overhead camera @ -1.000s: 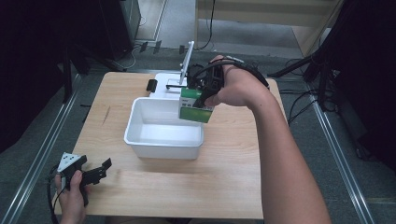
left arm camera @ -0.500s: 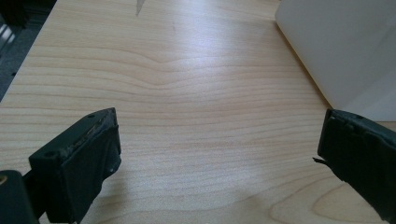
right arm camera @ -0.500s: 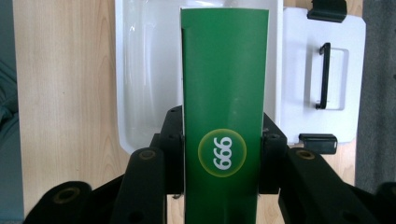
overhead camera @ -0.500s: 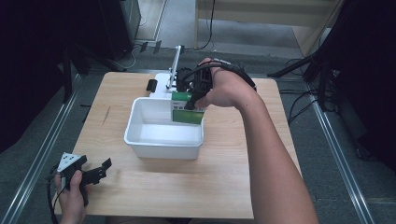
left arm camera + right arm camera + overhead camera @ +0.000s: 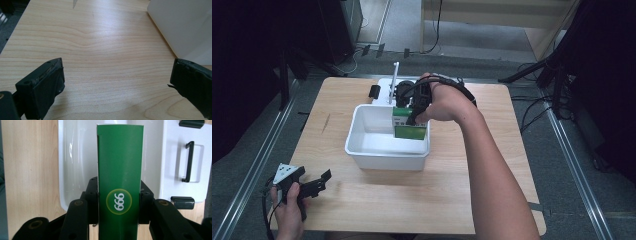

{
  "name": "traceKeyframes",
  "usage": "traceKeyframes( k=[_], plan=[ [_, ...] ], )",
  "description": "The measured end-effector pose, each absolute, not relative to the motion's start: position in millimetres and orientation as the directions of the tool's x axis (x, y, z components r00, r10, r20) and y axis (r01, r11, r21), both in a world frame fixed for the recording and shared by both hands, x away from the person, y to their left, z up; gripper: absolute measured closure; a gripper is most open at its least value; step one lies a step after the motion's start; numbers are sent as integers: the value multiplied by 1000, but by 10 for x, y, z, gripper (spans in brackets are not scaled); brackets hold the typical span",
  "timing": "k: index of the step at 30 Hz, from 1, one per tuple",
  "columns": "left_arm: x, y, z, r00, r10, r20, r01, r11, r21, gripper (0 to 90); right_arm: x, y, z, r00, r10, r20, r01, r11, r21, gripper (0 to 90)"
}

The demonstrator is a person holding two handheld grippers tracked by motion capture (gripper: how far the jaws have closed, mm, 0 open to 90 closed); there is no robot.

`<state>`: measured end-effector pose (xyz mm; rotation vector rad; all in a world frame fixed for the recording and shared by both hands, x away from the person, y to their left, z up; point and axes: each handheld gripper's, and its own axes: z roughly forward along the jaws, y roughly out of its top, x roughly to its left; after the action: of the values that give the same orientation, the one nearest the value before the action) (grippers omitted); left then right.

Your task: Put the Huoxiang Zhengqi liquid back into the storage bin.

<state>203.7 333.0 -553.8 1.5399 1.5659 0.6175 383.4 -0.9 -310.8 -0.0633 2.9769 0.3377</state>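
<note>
My right gripper (image 5: 414, 113) is shut on a green carton (image 5: 410, 131) and holds it upright in the right part of a white bin (image 5: 387, 161) in the middle of the wooden table. In the right gripper view the carton (image 5: 120, 165) shows a round "999" mark. The black pads (image 5: 93, 200) of my right gripper (image 5: 119, 196) press on both its sides, above the bin's inside (image 5: 75, 157). My left gripper (image 5: 315, 183) rests near the table's front left corner. Its jaws stand open over bare wood (image 5: 117, 77), with the bin's wall (image 5: 180, 25) to the right.
Behind the bin lies a white lid (image 5: 385, 92) with a black handle (image 5: 189, 161) and black clips (image 5: 374, 91). A thin white panel (image 5: 395, 82) stands upright there. Metal rails run along the floor on both sides of the table (image 5: 492, 165).
My right hand has come down and slightly left with the green carton, from above the bin's far right rim into the bin. The left gripper has kept still.
</note>
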Motion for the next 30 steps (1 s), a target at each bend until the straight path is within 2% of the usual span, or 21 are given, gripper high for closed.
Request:
traceKeyframes(
  k=[14, 30],
  plan=[
    [2031, 3336, -5536, 100, 970, -221, 560, 129, 819, 3, 3873, 49, -3386, -989, -19, -144, -45, 983, 175, 642],
    [2031, 3335, -5536, 100, 970, -221, 560, 128, 819, 3, 3913, 81, -3663, -988, -54, -144, -74, 987, 143, 639]
  ],
)
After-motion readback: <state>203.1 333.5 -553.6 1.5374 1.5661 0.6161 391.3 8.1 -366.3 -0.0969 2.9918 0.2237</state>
